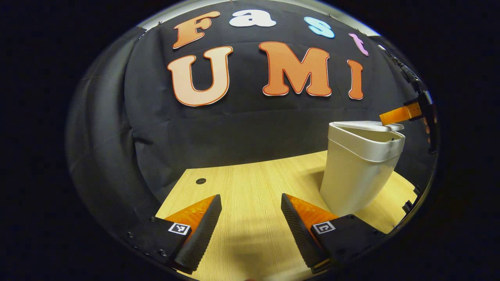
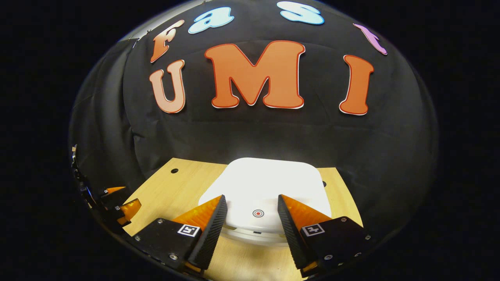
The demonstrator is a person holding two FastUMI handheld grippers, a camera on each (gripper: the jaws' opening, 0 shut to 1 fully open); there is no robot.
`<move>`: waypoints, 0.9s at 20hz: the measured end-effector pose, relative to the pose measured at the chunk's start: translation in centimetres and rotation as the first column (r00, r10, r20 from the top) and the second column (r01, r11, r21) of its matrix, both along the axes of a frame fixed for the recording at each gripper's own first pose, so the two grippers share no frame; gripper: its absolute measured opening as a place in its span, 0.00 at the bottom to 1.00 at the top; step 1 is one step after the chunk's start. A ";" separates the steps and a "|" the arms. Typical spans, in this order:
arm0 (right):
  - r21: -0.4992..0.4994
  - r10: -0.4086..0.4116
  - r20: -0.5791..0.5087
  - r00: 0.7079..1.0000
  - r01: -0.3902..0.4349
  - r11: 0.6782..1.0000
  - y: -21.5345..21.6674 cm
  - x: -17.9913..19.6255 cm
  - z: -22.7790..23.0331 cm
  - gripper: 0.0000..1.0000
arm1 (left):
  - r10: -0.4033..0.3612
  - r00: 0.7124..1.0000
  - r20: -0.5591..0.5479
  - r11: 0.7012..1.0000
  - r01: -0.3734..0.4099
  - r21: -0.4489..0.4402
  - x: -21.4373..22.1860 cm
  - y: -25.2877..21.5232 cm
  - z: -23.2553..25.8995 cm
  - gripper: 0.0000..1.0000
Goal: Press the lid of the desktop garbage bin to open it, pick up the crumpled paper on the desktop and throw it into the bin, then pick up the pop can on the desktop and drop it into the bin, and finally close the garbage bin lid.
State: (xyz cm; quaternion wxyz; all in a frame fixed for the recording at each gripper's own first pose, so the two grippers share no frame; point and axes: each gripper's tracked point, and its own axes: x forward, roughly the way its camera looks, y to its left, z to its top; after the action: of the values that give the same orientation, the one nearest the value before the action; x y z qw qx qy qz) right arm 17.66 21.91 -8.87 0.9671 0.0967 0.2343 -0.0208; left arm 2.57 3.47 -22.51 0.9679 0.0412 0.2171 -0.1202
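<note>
The white desktop bin [image 1: 357,168] stands on the wooden table [image 1: 242,183] at the right in the left gripper view. Its lid [image 1: 365,125] lies nearly flat, with a thin dark gap under the right edge. A finger [image 1: 401,113] of my right gripper hovers just over that edge. In the right gripper view the lid [image 2: 273,181] lies directly below, its red ring mark [image 2: 258,213] between the fingers of my open right gripper [image 2: 252,198]. Left of the bin, my left gripper [image 1: 250,197] stands open over bare table with nothing between its fingers.
The black cloth wall closes the table's far side and left. A small round hole [image 1: 200,181] sits in the tabletop near the back left corner. My left gripper [image 2: 123,199] shows low at the far left of the right gripper view.
</note>
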 end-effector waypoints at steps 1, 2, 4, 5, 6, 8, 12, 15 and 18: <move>-0.006 -0.001 -0.008 1.000 0.001 1.000 0.1 -0.1 -0.3 0.79 | -0.003 1.000 -0.002 1.000 0.003 0.000 0.0 -0.2 0.0 0.98; -0.007 -0.005 -0.021 1.000 0.005 1.000 0.2 -0.3 -0.8 0.79 | -0.005 1.000 -0.003 1.000 0.005 0.001 -0.1 -0.3 0.0 0.95; -0.009 -0.020 -0.030 0.999 0.020 1.000 0.1 -0.5 -1.3 0.79 | -0.011 1.000 -0.003 1.000 0.011 0.005 -0.1 -0.5 0.0 0.98; -0.006 -0.035 -0.020 0.999 0.034 0.999 0.2 -0.5 -1.3 0.78 | -0.014 1.000 -0.004 1.000 0.014 0.008 -0.2 -0.4 0.1 0.95; -0.010 -0.039 -0.025 0.999 0.039 0.999 0.3 -0.7 -1.3 0.75 | -0.015 1.000 -0.006 1.000 0.016 0.010 -0.2 -0.5 0.1 0.98; -0.007 -0.057 -0.022 0.998 0.057 0.998 0.1 -0.9 -1.4 0.72 | -0.017 1.000 -0.007 1.000 0.017 0.011 -0.2 -0.6 0.1 0.95; -0.003 -0.064 -0.039 0.997 0.064 0.998 0.7 -0.8 -1.6 0.64 | -0.020 1.000 -0.003 1.000 0.020 0.017 0.0 -0.8 0.4 0.98; 0.000 -0.068 -0.042 0.997 0.068 0.998 1.1 -0.9 -1.8 0.44 | -0.020 1.000 0.005 1.000 0.020 0.007 0.2 -1.0 1.0 0.95; 0.013 -0.067 -0.054 0.996 0.068 0.998 1.1 -0.9 -1.8 0.41 | -0.015 1.000 0.019 1.000 0.015 -0.011 0.6 -1.1 1.9 0.98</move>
State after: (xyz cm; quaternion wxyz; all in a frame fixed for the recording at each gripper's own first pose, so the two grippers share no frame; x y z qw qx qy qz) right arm 16.73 22.99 -10.69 0.9586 0.1110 0.2567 -0.0543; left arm 3.19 2.37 -20.62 0.9691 0.0383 0.2071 -0.1284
